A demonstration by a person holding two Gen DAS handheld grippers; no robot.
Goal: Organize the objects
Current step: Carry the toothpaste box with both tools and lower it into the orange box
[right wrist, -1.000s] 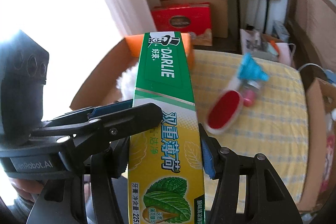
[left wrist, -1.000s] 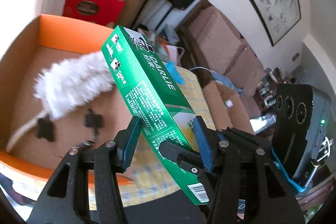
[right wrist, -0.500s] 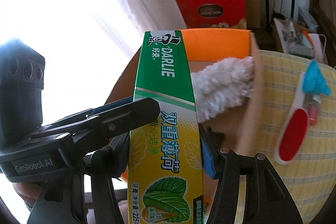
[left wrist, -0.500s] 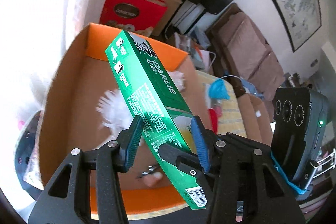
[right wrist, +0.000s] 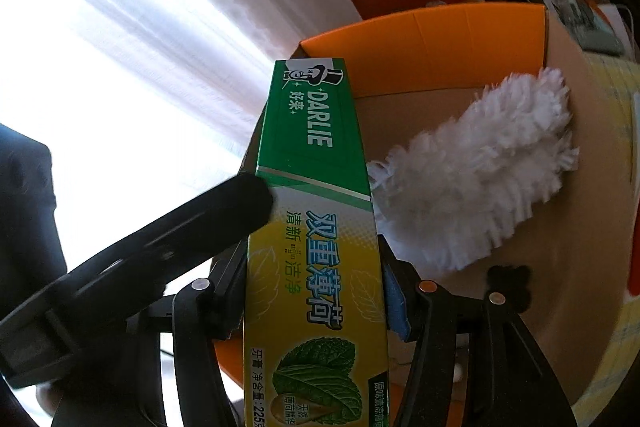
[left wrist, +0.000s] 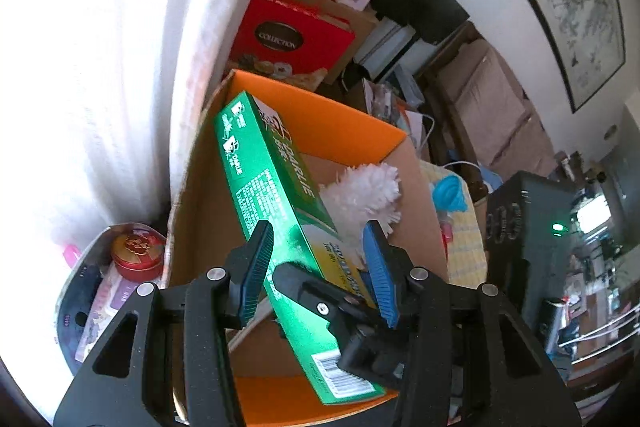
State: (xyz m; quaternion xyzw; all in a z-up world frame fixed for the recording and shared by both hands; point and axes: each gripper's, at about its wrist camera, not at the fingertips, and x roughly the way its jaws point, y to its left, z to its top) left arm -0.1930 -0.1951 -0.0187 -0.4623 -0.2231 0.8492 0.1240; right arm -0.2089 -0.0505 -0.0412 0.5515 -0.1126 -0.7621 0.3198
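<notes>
The toothpaste box (right wrist: 312, 227), a long rectangular carton of glossy printed card, green at the far end and yellow with leaf artwork at the near end, is held above the open cardboard box (left wrist: 344, 131). The right claw (right wrist: 316, 291) is clenched on the carton's two narrow sides, its blue pads pressing against the yellow section. The left claw (left wrist: 320, 267) stands around the same carton: in the left wrist view its left ribbed blue pad lies against the green side face, while the right pad (left wrist: 378, 267) stands clear of the carton with a visible gap, so this claw is not gripping; its jaws sit partly closed. The carton is tilted, far end raised toward the orange inner flap of the cardboard box. That box is plain brown corrugated board with orange-faced flaps and straight, sharp rims. Inside it lies a white fluffy duster head (right wrist: 480, 179), soft and shaggy, resting along the right wall; bare floor remains on the left part of the box, beneath the carton. A white curtain (left wrist: 132, 67) hangs just left of the box. On the yellow checked counter cover (left wrist: 464, 247) to the right stands a blue ribbed funnel (left wrist: 450, 191), outside the box wall.
</notes>
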